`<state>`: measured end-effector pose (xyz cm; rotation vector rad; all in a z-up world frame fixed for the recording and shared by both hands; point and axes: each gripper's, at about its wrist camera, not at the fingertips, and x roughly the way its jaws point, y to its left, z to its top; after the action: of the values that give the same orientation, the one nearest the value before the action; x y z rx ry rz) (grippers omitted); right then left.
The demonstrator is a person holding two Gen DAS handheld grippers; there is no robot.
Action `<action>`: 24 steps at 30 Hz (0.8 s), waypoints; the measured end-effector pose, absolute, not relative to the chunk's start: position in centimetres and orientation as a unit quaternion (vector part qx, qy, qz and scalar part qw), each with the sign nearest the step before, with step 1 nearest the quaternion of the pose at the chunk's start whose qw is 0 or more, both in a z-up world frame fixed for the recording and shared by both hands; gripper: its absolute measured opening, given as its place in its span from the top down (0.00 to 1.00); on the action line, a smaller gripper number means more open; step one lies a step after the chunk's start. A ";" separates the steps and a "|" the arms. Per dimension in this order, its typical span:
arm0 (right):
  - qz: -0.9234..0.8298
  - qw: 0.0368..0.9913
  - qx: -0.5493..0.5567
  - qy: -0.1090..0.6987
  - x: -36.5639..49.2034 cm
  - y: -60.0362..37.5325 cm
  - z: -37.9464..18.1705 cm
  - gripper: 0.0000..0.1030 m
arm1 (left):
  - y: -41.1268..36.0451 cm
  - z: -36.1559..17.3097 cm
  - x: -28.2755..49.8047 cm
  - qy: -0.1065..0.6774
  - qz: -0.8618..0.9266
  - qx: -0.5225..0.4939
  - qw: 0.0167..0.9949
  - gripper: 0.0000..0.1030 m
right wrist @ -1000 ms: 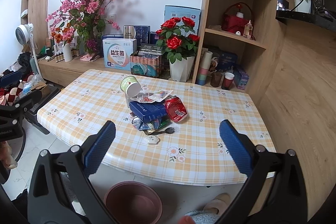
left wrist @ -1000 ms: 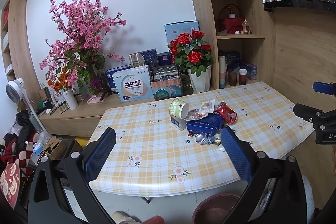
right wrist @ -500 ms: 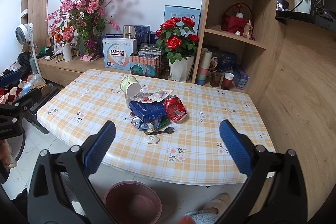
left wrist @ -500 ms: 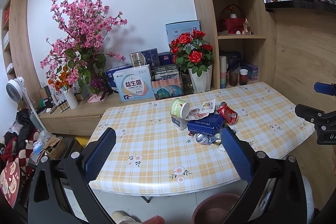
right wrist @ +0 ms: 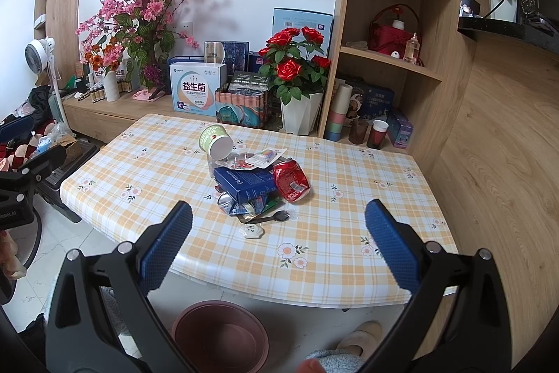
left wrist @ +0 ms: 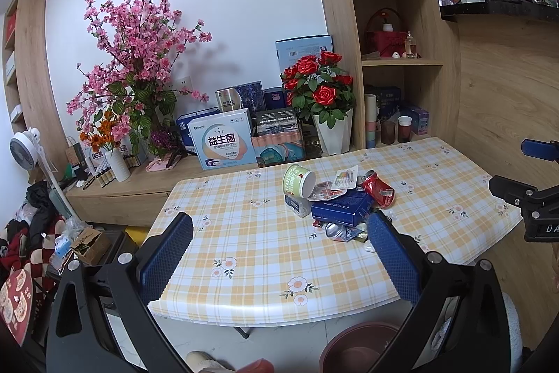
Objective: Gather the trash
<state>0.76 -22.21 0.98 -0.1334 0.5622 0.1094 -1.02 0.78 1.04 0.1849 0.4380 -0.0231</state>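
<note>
The desk (right wrist: 349,191), under a yellow checked cloth, carries a heap of trash (right wrist: 255,177) near its middle. Wooden shelves (right wrist: 394,62) and potted red roses (right wrist: 297,72) stand behind. Both the left tool (left wrist: 279,254) and right tool (right wrist: 279,240) hang spread wide, grasping nothing, above a brown basin (right wrist: 220,334) on the floor.

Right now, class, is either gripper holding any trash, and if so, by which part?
Nothing is held. The left gripper and right gripper are both open, short of the trash pile on the table.
</note>
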 end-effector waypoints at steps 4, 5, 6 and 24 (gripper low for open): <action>0.054 0.957 -0.066 0.277 0.8 -22.3 1.0 0.05 | 0.7 1.0 -1.0 0.217 -0.011 0.092 0.972 0.05; 0.054 0.957 -0.066 0.277 0.8 -22.3 1.0 0.05 | 0.7 1.0 -1.0 0.217 -0.011 0.091 0.972 0.05; 0.054 0.957 -0.066 0.277 0.8 -22.3 1.0 0.05 | 0.7 1.0 -1.0 0.217 -0.011 0.091 0.972 0.05; 0.056 0.955 -0.070 0.282 1.2 -22.7 0.0 0.05 | 0.8 0.6 -1.0 0.221 -0.033 0.084 0.971 0.05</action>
<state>1.22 -22.66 0.02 -0.1423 0.5731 0.1133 -1.01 0.82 0.64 0.1697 0.4460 -0.0666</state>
